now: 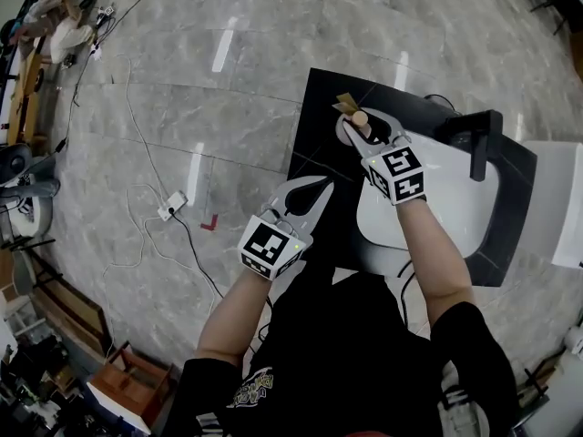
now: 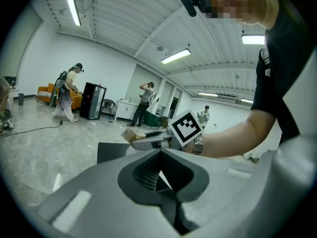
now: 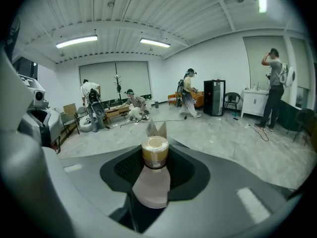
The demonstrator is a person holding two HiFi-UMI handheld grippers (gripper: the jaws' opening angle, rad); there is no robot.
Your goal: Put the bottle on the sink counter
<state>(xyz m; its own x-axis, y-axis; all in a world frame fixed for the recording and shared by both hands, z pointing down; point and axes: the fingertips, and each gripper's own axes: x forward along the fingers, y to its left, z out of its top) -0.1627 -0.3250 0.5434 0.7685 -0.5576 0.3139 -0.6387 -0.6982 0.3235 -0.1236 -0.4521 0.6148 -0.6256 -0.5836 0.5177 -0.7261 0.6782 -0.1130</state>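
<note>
Nearest me, my left hand-held gripper (image 1: 314, 188) hangs at the counter's (image 1: 314, 112) edge. Its jaws are pressed together on nothing, and I judge it is parked clear because one grip is enough here. Further out, my right hand-held gripper (image 1: 367, 127) is clamped round the bottle (image 1: 361, 117) just below its tan cap, holding it upright so it can stand. The bottle is over the dark counter beside the white sink (image 1: 455, 208). I cannot tell whether its base touches.
</note>
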